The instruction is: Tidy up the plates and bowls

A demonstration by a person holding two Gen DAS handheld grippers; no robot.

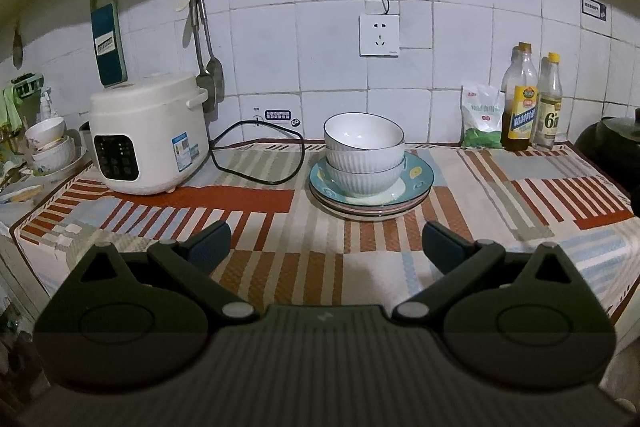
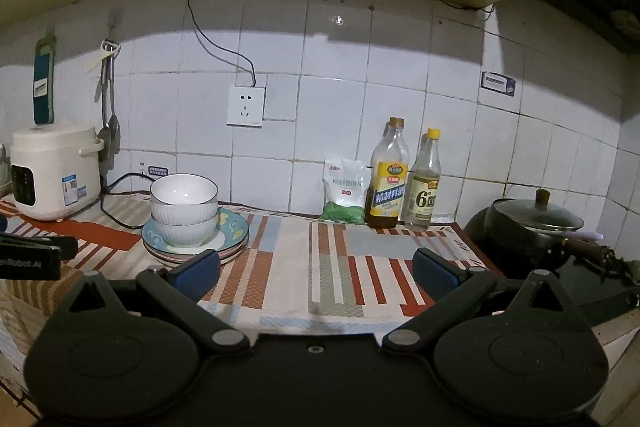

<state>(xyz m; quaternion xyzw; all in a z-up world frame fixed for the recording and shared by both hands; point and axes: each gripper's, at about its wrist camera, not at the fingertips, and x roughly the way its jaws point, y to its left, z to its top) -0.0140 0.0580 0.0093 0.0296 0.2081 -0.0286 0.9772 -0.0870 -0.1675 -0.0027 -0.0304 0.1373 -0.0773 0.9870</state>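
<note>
We hold both grippers over the front edge of the counter, facing the tiled wall. Left gripper: jaws wide apart, nothing between the blue pads, touching nothing. Right gripper: same, jaws spread wide, empty, pads clear of the mat.

The striped mat covers the counter. The stack sits near the mat's back edge, about mid-width: three white bowls nested upright, the top one with a dark rim line and tilted slightly, all resting on the teal patterned plate. Under that plate we see more plates, at least two rims; exact count we can't tell. In the left wrist view the stack is straight ahead between the fingers, well apart from them. In the right wrist view the stack is off to the left, and the left finger overlaps the plate rim in the picture; contact we can't tell.

White rice cooker stands at the mat's back-left corner, its black cord looping between it and the stack. More bowls are piled off the mat's left edge. Back-right: salt bag, two bottles side by side. Lidded black pot sits beyond the right edge of the mat on the stove.
</note>
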